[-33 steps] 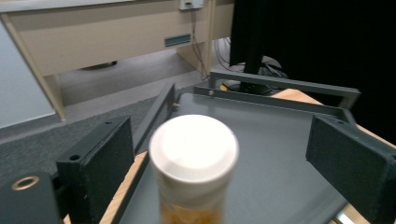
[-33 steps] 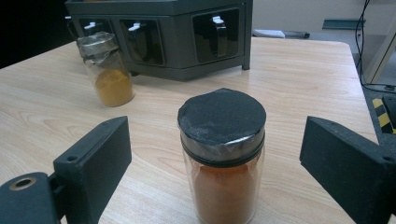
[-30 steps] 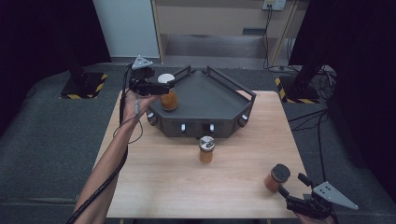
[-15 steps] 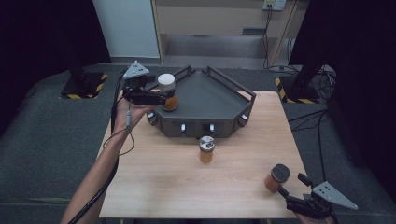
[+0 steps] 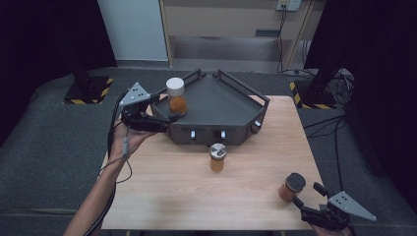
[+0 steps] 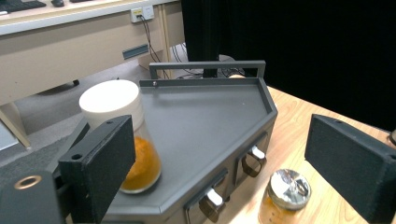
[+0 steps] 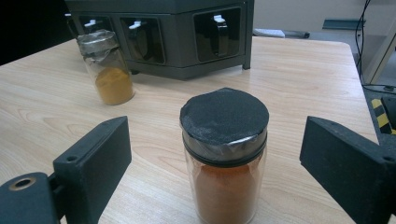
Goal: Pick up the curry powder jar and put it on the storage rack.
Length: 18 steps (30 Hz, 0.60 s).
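The left gripper (image 5: 169, 118), jaws apart, has drawn back left of centre frame, leaving the white-capped jar (image 5: 176, 96) standing on the tray (image 5: 221, 101). The right gripper (image 5: 307, 199), lower right, waits with jaws apart around the black-capped jar (image 5: 291, 187), apparently next.

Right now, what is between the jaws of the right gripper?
A jar with a black lid stands between the open jaws of the right gripper, with bare table on each side of it. The right gripper view shows this.

No legible text, label, brand, number or sign found. The three jars carry no readable labels; the dark tray unit shows no markings. Yellow-and-black hazard stripes (image 5: 87, 91) on floor bases beyond the table's far corners bear no wording.
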Tool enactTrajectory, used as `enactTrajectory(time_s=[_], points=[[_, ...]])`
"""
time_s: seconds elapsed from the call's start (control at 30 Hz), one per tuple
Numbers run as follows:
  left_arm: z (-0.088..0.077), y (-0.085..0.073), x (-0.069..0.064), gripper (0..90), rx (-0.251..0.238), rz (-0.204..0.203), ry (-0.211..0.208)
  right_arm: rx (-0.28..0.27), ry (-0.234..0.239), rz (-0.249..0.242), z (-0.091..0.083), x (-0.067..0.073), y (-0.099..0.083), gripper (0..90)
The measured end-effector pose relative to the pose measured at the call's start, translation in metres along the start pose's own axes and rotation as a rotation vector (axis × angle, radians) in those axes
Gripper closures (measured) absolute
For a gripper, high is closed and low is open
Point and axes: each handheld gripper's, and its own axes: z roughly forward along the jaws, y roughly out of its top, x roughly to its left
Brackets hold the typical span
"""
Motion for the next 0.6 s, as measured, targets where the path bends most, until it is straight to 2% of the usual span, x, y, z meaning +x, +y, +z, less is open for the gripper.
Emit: enactTrajectory(time_s=[0.17, 0.27, 0.37, 0.6], points=[[-0.012, -0.011, -0.002, 8.0, -0.008, 0.003, -0.004, 0.003, 0.000, 0.001, 0.000, 0.000, 0.000, 8.9], [-0.019, -0.019, -0.003, 8.0, -0.025, -0.011, -0.015, 0.003, 0.000, -0.003, 0.000, 0.000, 0.000, 8.9], [-0.024, -0.023, -0.006, 8.1, -0.029, -0.002, -0.011, 0.003, -0.001, -0.003, 0.000, 0.000, 0.000, 8.9], [-0.042, -0.043, -0.012, 8.2, -0.048, 0.018, -0.013, 0.004, -0.001, -0.003, 0.000, 0.001, 0.000, 8.9]])
